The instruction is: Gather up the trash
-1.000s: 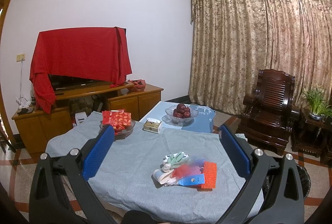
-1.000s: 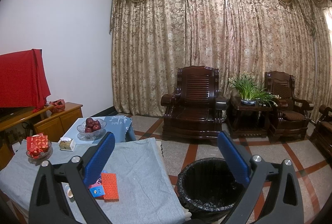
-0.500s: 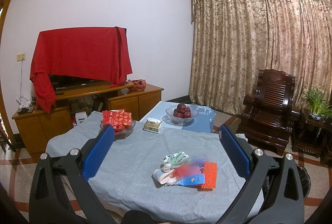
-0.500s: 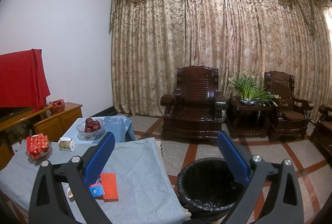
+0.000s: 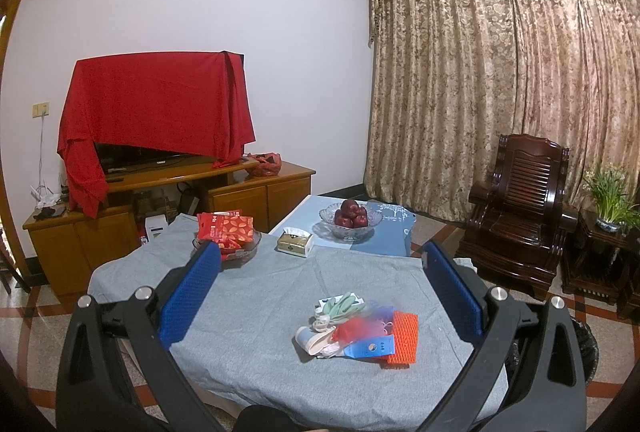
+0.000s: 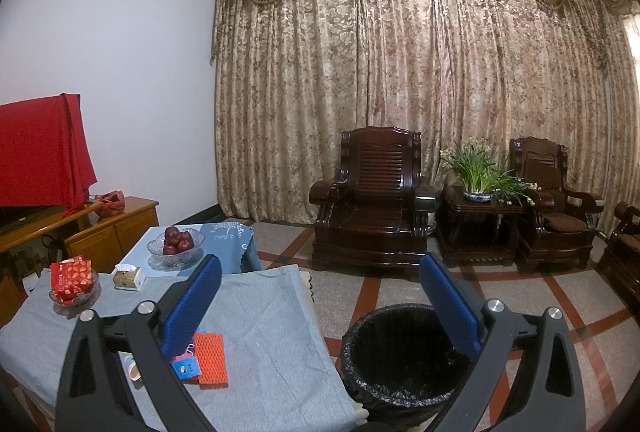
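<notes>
Both tongs gape empty: left tongs [image 5: 320, 282] over crumpled wrappers [image 5: 358, 326], right tongs [image 6: 320, 288] above black-lined bin [image 6: 400, 356].

Almost nothing changes across this last second. Your left claw [image 5: 320, 288] holds the same framing, prongs wide apart, with the trash pile [image 5: 358, 328] lying between and ahead of them. Your right claw [image 6: 320, 292] likewise shows no shift, the black bin [image 6: 400, 356] below its right prong.
</notes>
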A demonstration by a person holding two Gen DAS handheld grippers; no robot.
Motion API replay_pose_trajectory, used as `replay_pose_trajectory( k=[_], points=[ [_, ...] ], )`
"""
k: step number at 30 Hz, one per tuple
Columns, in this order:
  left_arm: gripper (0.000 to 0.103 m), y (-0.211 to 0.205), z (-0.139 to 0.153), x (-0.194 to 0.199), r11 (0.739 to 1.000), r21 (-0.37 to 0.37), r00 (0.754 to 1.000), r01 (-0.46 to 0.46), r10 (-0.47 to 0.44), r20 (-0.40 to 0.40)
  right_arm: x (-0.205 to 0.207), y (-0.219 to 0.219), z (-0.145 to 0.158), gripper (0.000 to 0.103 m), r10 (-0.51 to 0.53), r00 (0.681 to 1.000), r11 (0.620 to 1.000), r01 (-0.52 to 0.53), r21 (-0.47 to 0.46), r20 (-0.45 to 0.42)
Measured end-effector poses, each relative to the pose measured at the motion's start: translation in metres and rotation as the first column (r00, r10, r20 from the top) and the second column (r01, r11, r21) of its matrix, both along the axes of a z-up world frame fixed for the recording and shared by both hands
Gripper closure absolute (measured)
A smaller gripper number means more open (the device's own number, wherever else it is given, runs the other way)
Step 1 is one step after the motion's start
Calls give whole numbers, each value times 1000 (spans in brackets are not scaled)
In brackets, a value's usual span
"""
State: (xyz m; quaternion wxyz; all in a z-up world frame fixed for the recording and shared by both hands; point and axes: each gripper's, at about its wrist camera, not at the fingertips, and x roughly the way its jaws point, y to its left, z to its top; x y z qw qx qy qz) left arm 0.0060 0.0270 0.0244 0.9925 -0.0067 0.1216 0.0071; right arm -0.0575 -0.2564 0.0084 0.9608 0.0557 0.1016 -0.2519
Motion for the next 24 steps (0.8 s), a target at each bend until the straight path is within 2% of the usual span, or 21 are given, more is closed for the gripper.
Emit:
replay_pose_trajectory(
  k=[13,18,20,24],
  points=[
    [5,-4,-2,-2,1000,0,1000,2,-2,-2,1,0,-2,6,1,1000,1000,-1,3,-2],
    [5,-4,-4,0,1000,3,1000,3,-3,-13,6,2,-12,6,14,1000,1000,-14,0,-22],
    [5,-2,-12,4,1000,2,1000,6,-6,-29,14,5,-17,6,37,998,999,-37,-2,-46],
    [5,-2,-47,23,1000,24,994,8,-5,-105,36,9,-34,6,100,988,995,-99,12,-120]
  ],
)
